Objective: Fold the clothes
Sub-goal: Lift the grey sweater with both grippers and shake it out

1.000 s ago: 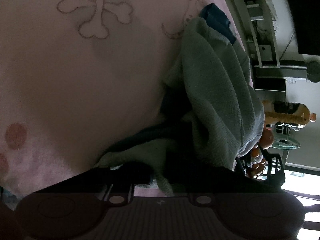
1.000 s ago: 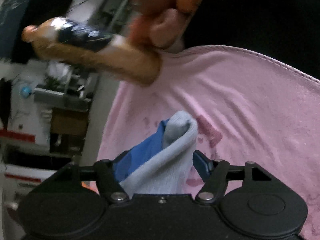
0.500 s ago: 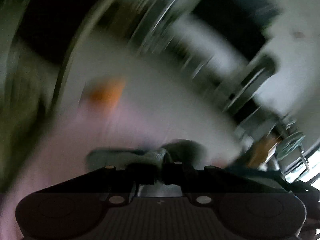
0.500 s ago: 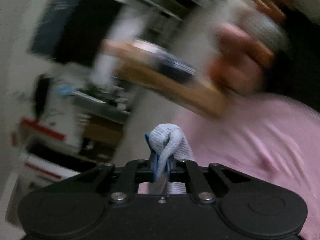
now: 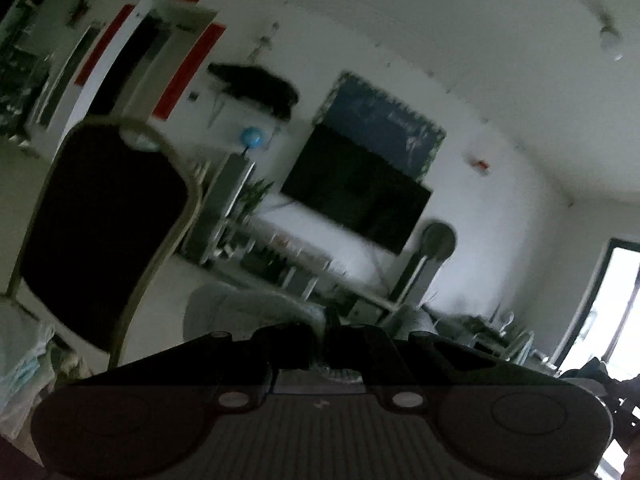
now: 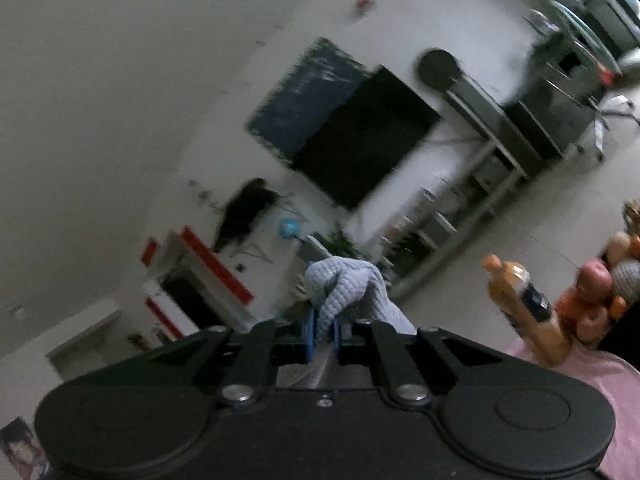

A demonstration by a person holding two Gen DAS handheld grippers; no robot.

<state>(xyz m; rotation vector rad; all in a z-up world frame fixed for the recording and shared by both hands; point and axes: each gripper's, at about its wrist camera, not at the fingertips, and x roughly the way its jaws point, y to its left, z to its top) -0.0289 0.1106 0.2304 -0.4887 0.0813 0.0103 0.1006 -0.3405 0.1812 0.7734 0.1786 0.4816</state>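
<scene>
A pale blue-grey knitted garment (image 6: 346,284) bunches up out of my right gripper (image 6: 324,334), whose blue pads are shut on a fold of it. In the left wrist view the same grey garment (image 5: 248,312) arches out of my left gripper (image 5: 324,336), which is shut on its edge. Both grippers point level, high above the pink cloth (image 6: 600,376), and look across the room. The rest of the garment hangs below, out of sight.
A dark chair back (image 5: 100,232) stands at the left. Ahead on the far wall hangs a black television (image 5: 356,196) over a low shelf unit (image 5: 300,268). An orange drink bottle (image 6: 524,308) and a heap of fruit (image 6: 604,292) stand on the pink cloth.
Both grippers have risen from the pink cloth and tipped level, lifting the garment. The right gripper's jaws closed on the fold that lay between them a second ago.
</scene>
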